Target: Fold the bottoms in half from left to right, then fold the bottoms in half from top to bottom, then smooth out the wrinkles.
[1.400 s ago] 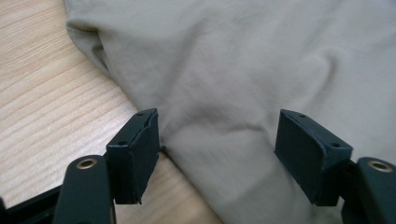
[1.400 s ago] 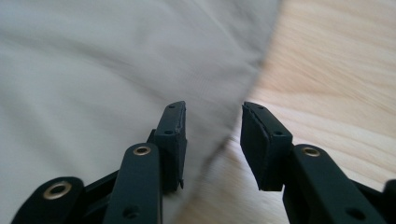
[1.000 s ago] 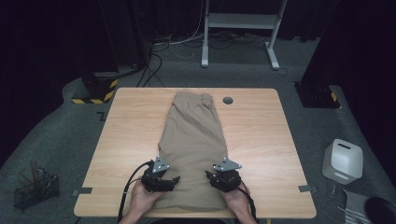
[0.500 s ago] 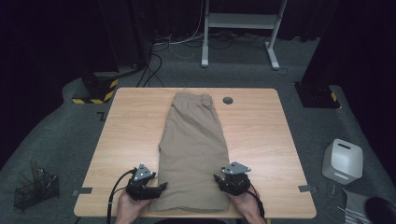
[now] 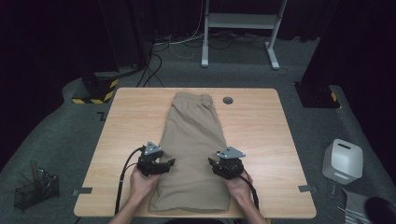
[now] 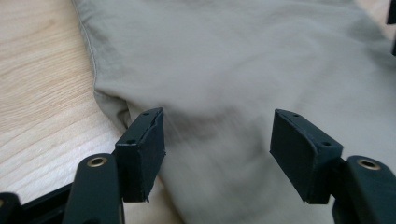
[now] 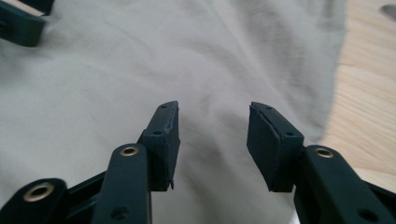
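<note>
High view shows both the left gripper (image 5: 169, 163) and right gripper (image 5: 212, 162) spread, jaws holding nothing, over the folded khaki shorts (image 5: 194, 140) on the table (image 5: 261, 140), the left's jaws having just closed slightly, the right's just opened.

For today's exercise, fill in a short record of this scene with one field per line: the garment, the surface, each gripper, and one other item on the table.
Garment: folded beige cloth shorts, lying flat, waistband at the far end
Surface: light wooden table
Left gripper: jaws open, over the shorts' left edge, nothing between the pads
Right gripper: jaws open above the shorts' right side, nothing gripped; jaws have just been opening
Other item: small dark round disc on the table by the waistband
</note>
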Tool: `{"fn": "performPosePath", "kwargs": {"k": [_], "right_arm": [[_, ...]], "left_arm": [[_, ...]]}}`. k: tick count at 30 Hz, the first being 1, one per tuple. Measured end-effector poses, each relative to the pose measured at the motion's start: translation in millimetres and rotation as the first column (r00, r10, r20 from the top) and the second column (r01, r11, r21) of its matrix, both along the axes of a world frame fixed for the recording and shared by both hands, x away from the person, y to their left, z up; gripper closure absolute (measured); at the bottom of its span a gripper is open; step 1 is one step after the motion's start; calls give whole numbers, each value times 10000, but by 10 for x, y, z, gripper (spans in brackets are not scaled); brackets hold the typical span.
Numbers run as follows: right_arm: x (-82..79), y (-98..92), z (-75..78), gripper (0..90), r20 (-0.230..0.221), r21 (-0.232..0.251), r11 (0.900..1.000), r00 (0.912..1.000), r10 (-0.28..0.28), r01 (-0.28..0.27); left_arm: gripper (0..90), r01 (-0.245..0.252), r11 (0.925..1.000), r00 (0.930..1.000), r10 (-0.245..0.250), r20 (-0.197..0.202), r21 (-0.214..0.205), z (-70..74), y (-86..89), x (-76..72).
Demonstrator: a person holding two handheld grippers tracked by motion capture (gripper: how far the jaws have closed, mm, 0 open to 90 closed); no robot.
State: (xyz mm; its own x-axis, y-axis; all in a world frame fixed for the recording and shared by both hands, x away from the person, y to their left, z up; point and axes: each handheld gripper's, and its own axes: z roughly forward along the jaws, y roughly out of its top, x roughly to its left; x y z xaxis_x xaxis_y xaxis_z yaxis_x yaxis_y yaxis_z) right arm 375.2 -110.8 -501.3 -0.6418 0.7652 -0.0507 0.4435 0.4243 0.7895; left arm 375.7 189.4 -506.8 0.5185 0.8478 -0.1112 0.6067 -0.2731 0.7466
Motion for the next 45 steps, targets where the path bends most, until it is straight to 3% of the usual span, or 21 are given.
{"fn": "performPosePath", "kwargs": {"k": [3, 7, 12, 17, 19, 25, 29, 35, 40, 45], "right_arm": [[87, 75, -58, 505, -387, -176, 9998, 9992, 19, -26], [176, 114, -160, 493, -861, -396, 9992, 9963, 15, -50], [182, 73, -143, 492, -914, -457, 9986, 9954, -296, 255], [198, 3, -141, 478, -992, -415, 9972, 9929, -656, 618], [207, -18, -140, 476, -1009, -391, 9965, 9918, -779, 743], [225, -36, -146, 492, -980, -627, 9940, 9905, -960, 902], [203, -61, -157, 490, -1196, -712, 9941, 9888, -897, 816], [96, -124, -176, 489, -1276, -502, 9962, 9888, -774, 715], [7, -154, -171, 485, -1329, -541, 9973, 9895, -565, 497], [-96, -187, -175, 481, -1312, -496, 9983, 9907, -372, 310]], "left_arm": [[359, -298, 9996, 9995, 297, -137, -33, -91, 0, 97], [359, -277, 9991, 9996, 279, -51, 327, -108, -22, 94], [354, -238, 9996, 9997, 236, 89, 161, -62, -21, 71], [349, 129, 9999, 9998, -129, 118, -28, 12, -125, 117], [349, 131, 9999, 9997, -132, 181, 26, 5, -166, 163], [344, 133, 9985, 9994, -115, -329, 522, -76, -229, 271], [339, 328, 9943, 9992, -301, -282, 1018, -67, -241, 187], [339, 515, 9908, 9986, -527, 67, 1253, -101, -235, 13], [338, 638, 9890, 9979, -642, -20, 1334, -95, -254, -63], [338, 761, 9905, 9971, -754, -100, 1145, -100, -231, -154]]}}
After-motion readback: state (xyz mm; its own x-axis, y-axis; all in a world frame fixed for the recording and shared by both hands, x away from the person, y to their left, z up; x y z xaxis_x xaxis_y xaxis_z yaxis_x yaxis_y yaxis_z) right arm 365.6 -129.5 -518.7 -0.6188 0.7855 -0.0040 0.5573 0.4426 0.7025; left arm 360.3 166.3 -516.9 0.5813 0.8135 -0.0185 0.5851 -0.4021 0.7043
